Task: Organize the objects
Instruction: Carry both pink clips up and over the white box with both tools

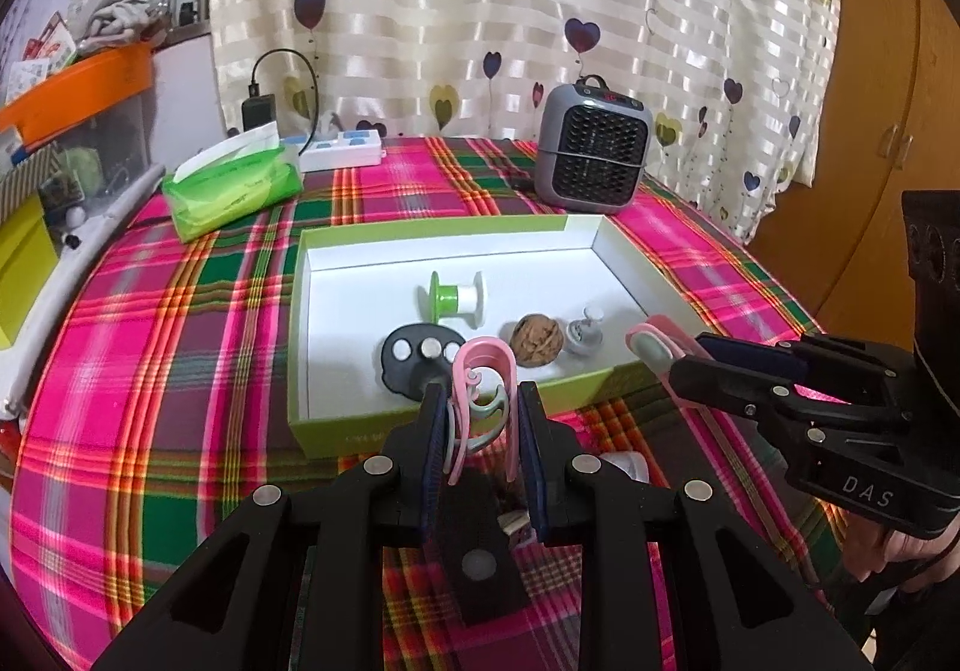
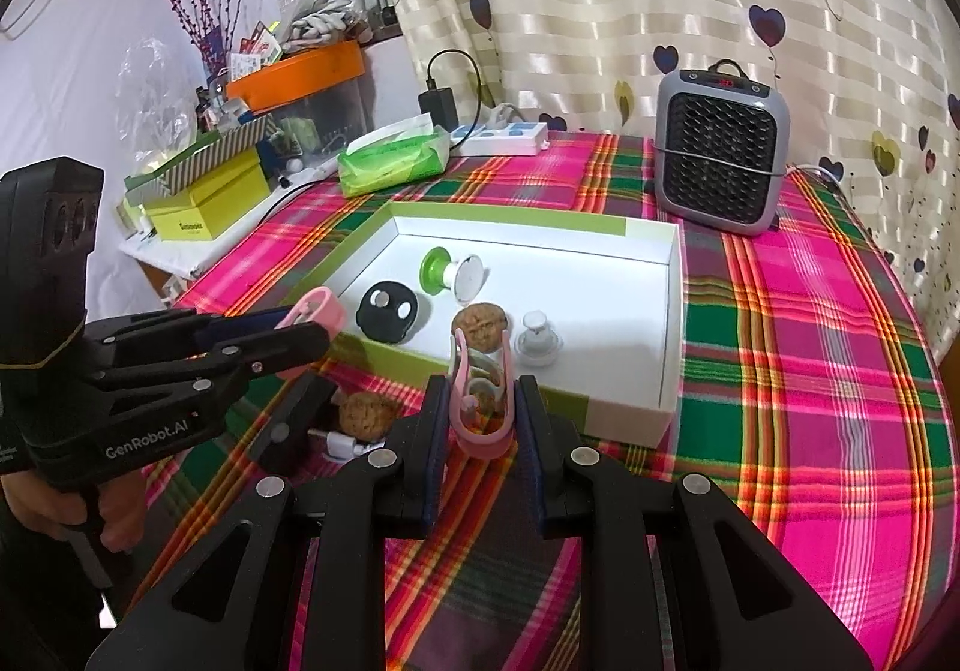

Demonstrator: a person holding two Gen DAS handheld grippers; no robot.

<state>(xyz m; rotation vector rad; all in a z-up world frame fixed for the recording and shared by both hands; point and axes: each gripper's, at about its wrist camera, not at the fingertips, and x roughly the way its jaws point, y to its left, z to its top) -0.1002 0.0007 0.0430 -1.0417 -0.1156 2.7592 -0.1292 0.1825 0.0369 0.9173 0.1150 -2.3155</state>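
A green-rimmed white box (image 1: 303,311) (image 2: 666,311) lies on the plaid table. In it are a green and white spool (image 1: 456,298) (image 2: 450,272), a black disc with holes (image 1: 420,359) (image 2: 387,311), a walnut (image 1: 536,341) (image 2: 480,326) and a small white knob (image 1: 585,332) (image 2: 537,341). My left gripper (image 1: 483,407) (image 2: 300,329) is shut on a pink clip (image 1: 483,371) (image 2: 315,311) over the box's near edge. My right gripper (image 2: 480,407) (image 1: 684,359) is shut on a second pink clip (image 2: 480,419) (image 1: 654,344) at the box's near right edge.
A second walnut (image 2: 367,414) and a white plug (image 2: 339,443) lie on the cloth in front of the box. A grey heater (image 1: 591,149) (image 2: 720,155), a green tissue pack (image 1: 234,185) (image 2: 393,158) and a white power strip (image 1: 342,149) (image 2: 501,138) stand behind the box.
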